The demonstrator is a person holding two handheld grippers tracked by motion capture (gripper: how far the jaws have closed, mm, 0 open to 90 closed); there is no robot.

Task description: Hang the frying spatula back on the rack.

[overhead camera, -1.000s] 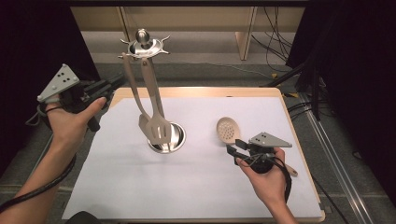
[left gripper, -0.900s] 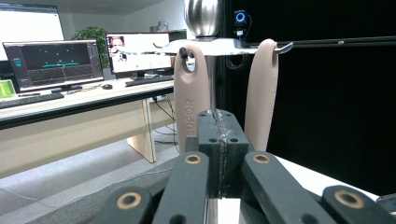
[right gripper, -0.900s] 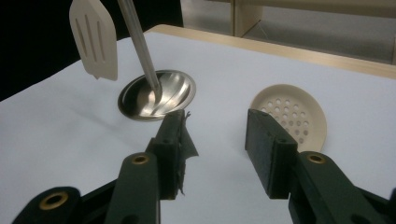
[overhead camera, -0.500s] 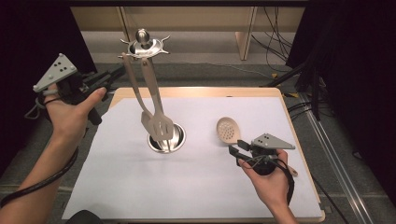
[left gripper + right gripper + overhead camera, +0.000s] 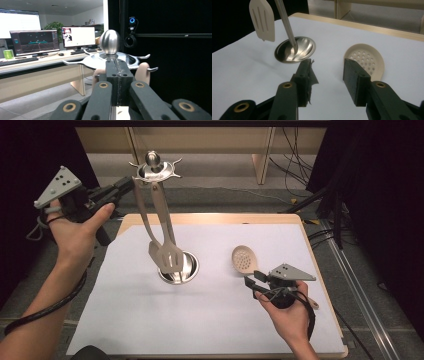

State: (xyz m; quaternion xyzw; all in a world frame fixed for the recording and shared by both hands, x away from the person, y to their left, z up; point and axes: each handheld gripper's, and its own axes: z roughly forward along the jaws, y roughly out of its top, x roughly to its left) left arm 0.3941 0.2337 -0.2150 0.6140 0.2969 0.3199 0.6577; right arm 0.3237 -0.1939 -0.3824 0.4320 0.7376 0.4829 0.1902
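White sheet over a wooden table (image 5: 320, 227), dark surround. High view: utensil stand (image 5: 154, 170) rises from a steel base (image 5: 186, 269); slotted spatula (image 5: 167, 256) hangs from its top disc. Left gripper (image 5: 125, 185) raised beside that disc. Right gripper (image 5: 250, 281) low on the sheet, just beside the perforated spoon (image 5: 243, 260).

Left gripper view: jaws pressed together, nothing between them, tips right below the stand's knob (image 5: 110, 42).

Right gripper view: jaws spread apart, empty; spoon bowl (image 5: 365, 58) lies flat behind the right jaw.
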